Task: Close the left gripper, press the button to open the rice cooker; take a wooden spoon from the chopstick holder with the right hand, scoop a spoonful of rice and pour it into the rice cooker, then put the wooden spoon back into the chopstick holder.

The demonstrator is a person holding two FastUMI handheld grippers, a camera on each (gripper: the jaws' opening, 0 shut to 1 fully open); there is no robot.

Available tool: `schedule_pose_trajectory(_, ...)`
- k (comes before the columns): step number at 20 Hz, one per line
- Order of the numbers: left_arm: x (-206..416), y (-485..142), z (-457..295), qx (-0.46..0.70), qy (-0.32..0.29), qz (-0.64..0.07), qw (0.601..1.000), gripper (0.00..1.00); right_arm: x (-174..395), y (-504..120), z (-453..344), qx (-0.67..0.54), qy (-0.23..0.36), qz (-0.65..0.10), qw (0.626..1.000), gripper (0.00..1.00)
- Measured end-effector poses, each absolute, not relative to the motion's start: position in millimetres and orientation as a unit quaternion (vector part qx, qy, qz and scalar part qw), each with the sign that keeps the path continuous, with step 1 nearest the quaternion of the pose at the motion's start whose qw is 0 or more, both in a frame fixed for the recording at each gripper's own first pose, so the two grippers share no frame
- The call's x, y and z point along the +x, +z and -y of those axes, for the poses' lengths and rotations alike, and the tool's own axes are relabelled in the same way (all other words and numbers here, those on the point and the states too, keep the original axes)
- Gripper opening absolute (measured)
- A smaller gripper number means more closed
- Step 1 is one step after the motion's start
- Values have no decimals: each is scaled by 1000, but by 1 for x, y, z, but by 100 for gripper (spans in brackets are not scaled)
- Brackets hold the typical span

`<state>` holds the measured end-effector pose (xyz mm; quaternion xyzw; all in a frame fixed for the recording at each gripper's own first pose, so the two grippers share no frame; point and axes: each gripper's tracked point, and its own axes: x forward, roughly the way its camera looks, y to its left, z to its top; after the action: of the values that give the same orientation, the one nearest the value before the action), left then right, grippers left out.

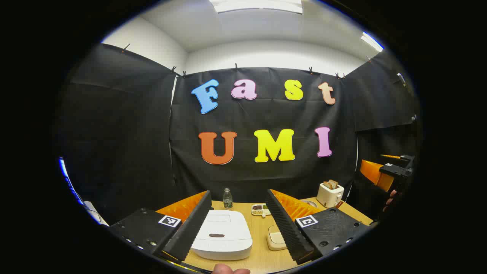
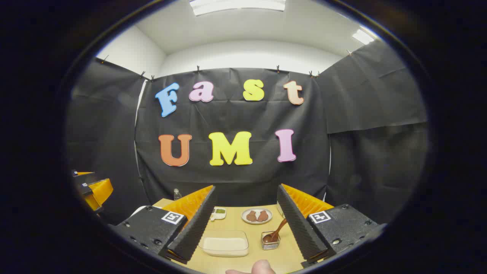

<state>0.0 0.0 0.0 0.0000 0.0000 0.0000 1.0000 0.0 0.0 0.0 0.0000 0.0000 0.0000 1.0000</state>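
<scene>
On the wooden table point(image 2: 228, 224), a clear tray of rice point(image 2: 224, 242) lies near, left of the chopstick holder point(image 2: 270, 241), where the brown wooden spoon point(image 2: 276, 232) leans. The white rice cooker point(image 1: 222, 236) sits lid-down between the left gripper point(image 1: 239, 224) fingers. The right gripper point(image 2: 247, 224) hovers above; both jaws are spread, empty.

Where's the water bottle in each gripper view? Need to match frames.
Left gripper view: water bottle stands low centre, behind the rice cooker.
Right gripper view: water bottle is at lower left, with just its top showing.
Shared landmark: small divided dish, right of the bottle in both.
</scene>
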Motion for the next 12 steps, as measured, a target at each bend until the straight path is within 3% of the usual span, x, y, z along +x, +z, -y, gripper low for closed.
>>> schedule_pose_trajectory(12, 6, -3, -9, 0, 7, -11, 1000, 94, 8, -2, -4, 3, -4, -1, 1000, 100)
